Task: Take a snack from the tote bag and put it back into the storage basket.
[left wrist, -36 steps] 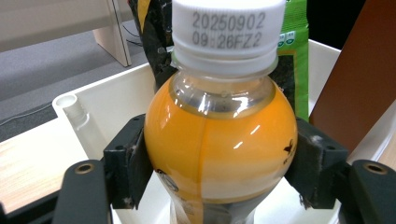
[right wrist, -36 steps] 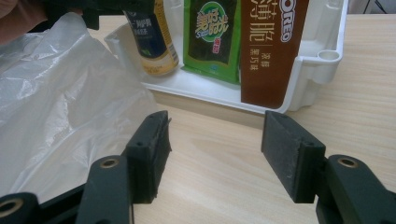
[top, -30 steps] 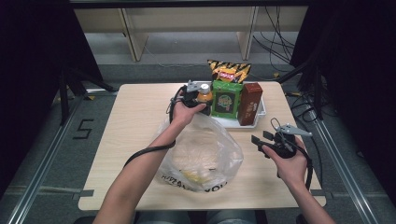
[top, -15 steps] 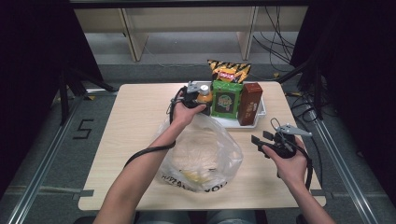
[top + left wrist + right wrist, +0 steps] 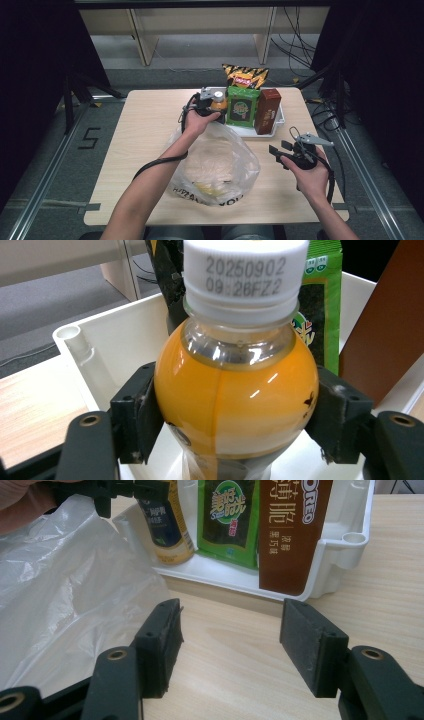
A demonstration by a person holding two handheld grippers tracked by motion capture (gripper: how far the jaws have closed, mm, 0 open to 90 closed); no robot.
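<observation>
Where the high view looks down on the table point(image 5: 145, 115), the left gripper point(image 5: 210, 100) sits at the near left corner of the white tray point(image 5: 278, 120), its jaws closed around the orange bottle point(image 5: 218, 102) that stands upright there. Beside the bottle in the tray stand a green packet point(image 5: 242, 106) and a brown box point(image 5: 268, 111), with a chip bag point(image 5: 245, 76) behind them. A clear plastic bag point(image 5: 215, 167) lies on the table just in front of the tray, under the left forearm. The right gripper point(image 5: 280, 148) hangs above the table at the right of the bag, well apart from the tray, its jaws spread with nothing between them.

In the left gripper view, the bottle point(image 5: 235, 390) stands between the two black jaws, and both pads press on its round orange shoulder below the white cap point(image 5: 245, 272). The tray's wall point(image 5: 100, 350) runs behind it, with the green packet point(image 5: 325, 305) and brown box point(image 5: 385, 325) at the right.

In the right gripper view, the right gripper point(image 5: 230, 645) holds its jaws wide over bare table point(image 5: 230, 630). Ahead is the tray point(image 5: 345, 555) with the bottle point(image 5: 165, 530), green packet point(image 5: 227, 520) and brown box point(image 5: 292, 535) upright in it. The plastic bag point(image 5: 65, 595) lies at the left, and the left gripper point(image 5: 125, 490) reaches in at the top, on the bottle.
</observation>
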